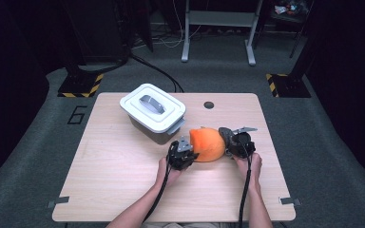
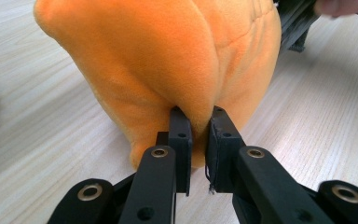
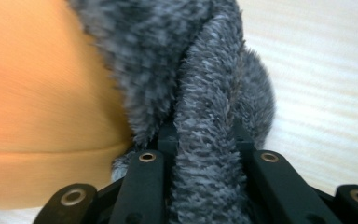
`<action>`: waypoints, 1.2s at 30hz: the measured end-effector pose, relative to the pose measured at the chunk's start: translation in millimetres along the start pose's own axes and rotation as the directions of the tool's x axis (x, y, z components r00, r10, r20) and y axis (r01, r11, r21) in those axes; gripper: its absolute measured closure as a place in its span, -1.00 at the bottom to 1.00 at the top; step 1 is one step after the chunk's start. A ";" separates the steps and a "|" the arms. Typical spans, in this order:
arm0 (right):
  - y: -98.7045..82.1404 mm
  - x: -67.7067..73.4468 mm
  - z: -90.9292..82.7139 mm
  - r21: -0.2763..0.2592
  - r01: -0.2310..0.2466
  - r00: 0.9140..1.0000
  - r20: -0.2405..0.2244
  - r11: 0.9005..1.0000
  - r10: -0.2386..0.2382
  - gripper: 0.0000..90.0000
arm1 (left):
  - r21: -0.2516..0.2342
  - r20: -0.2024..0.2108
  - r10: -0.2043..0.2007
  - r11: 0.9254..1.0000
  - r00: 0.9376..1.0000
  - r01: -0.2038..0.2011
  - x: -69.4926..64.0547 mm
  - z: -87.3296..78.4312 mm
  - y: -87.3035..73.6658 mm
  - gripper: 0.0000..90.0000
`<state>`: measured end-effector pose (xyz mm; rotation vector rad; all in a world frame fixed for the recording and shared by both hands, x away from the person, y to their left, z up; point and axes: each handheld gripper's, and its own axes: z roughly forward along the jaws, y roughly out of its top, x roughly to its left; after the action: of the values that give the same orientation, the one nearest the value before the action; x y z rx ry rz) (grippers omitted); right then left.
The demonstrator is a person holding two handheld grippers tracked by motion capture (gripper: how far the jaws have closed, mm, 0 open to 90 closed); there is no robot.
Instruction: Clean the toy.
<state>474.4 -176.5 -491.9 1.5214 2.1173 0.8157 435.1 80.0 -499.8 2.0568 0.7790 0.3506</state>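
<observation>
I have the orange plush [image 1: 208,144] near the table's [image 1: 123,190] middle, pinched at both ends to keep it steady: left gripper [image 2: 199,122] clamped on an orange fold, right gripper [image 3: 205,135] clamped on its grey fur [image 3: 200,93].

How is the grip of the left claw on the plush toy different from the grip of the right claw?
The left claw pinches a fold of smooth orange fabric on the plush toy, while the right claw clamps a strip of shaggy dark grey fur. In the high view, the left claw holds the toy's left side and the right claw its right side. Both are shut on the same toy, above the wooden table.
</observation>
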 end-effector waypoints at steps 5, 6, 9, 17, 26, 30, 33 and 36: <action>-6.2 -2.6 9.5 0.025 -0.009 1.000 -0.021 1.000 0.010 0.63 | 0.002 0.004 -0.002 1.000 1.000 0.002 1.3 -0.5 -0.4 0.82; -5.8 -3.4 7.5 0.016 -0.010 1.000 -0.020 1.000 0.010 0.63 | 0.002 0.003 -0.004 1.000 1.000 0.004 1.6 -0.5 -0.6 0.82; -5.1 -4.9 -4.8 -0.006 -0.017 1.000 -0.014 1.000 0.017 0.63 | -0.005 0.011 -0.015 1.000 1.000 0.016 3.0 -0.6 -1.9 0.82; 2.7 2.1 -50.7 -0.129 0.036 0.999 -0.021 0.991 -0.039 0.63 | -0.009 0.013 -0.016 1.000 1.000 0.016 2.9 -0.6 -2.2 0.82; 14.6 42.6 -65.5 -0.150 0.161 0.982 -0.077 0.976 -0.174 0.63 | -0.008 0.018 -0.013 1.000 1.000 0.013 4.2 -0.7 -2.1 0.80; 15.0 46.9 -53.5 -0.135 0.152 0.984 -0.072 0.979 -0.163 0.63 | -0.017 0.016 -0.014 1.000 1.000 0.014 5.2 -0.6 -2.0 0.78; 16.8 44.6 -50.8 -0.133 0.152 0.985 -0.066 0.979 -0.162 0.64 | -0.033 0.028 -0.013 0.999 1.000 0.013 6.0 -1.3 -1.8 0.69; 17.6 42.0 -48.0 -0.129 0.147 0.986 -0.055 0.981 -0.155 0.64 | -0.048 0.032 -0.009 0.999 0.999 0.011 8.6 -2.7 -2.1 0.35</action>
<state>443.2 -143.3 -444.0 1.2697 2.1548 0.9342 439.5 88.1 -500.4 2.0080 0.7548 0.3274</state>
